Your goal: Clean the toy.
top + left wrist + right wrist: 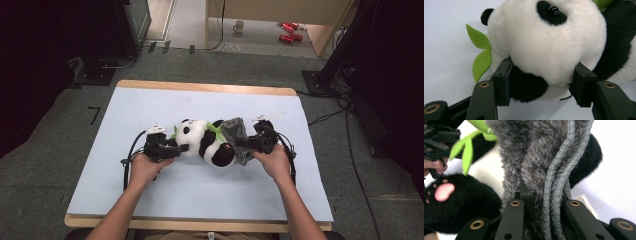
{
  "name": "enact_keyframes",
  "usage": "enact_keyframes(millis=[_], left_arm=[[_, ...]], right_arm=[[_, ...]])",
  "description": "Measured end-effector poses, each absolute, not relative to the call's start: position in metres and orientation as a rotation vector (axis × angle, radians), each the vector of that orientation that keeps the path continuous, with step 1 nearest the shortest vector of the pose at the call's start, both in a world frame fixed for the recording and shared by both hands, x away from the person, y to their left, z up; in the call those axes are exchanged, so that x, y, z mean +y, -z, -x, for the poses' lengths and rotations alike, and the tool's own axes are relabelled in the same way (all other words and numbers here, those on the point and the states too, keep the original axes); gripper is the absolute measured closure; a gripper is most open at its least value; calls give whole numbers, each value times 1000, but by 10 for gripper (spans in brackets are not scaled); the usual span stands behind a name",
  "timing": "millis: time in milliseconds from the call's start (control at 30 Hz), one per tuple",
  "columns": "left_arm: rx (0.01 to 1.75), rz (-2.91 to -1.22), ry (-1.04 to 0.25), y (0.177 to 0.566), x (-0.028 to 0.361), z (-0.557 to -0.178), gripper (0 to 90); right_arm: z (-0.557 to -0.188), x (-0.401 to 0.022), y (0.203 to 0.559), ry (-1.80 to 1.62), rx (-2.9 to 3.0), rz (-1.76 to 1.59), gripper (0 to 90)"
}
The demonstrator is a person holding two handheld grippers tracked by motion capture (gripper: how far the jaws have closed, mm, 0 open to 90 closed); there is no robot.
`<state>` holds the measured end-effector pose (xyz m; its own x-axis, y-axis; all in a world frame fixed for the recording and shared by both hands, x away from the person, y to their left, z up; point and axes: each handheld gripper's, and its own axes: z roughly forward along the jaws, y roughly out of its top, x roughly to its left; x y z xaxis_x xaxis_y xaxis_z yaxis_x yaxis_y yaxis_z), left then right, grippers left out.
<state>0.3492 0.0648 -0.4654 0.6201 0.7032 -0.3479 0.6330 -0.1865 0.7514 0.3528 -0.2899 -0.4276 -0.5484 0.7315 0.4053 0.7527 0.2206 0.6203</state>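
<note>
A black-and-white plush panda [207, 140] lies on its back on the pale blue table cover [200, 190], head to the left, green felt leaves [480, 53] at its neck. My left gripper [180, 148] is shut on the panda's head [549, 45], one pad on each side near a black ear patch. A grey fuzzy cloth [235, 131] with a ribbed edge [556, 185] drapes over the panda's lower body. My right gripper [248, 143] is shut on that cloth [534, 162], which is bunched between the jaws. The panda's black foot with a pink paw pad [444, 191] lies beside it.
A thin white stick-like object [269, 116] lies on the cover behind the right gripper. The wooden table edge [200, 86] runs along the back. On the floor beyond stand a mug [238, 26] and red cans [289, 31]. Dark equipment flanks both sides.
</note>
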Motion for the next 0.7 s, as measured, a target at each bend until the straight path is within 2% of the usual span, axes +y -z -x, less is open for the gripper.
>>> enact_keyframes(millis=[500, 700], left_arm=[[1091, -1871, -64, 460, 62, -359, 438], [1090, -1866, -53, 459, 62, -362, 439]], right_arm=[[-342, -307, 453, 1065, -2447, 1593, 781], [-340, -324, 442, 1081, -2444, 1617, 784]])
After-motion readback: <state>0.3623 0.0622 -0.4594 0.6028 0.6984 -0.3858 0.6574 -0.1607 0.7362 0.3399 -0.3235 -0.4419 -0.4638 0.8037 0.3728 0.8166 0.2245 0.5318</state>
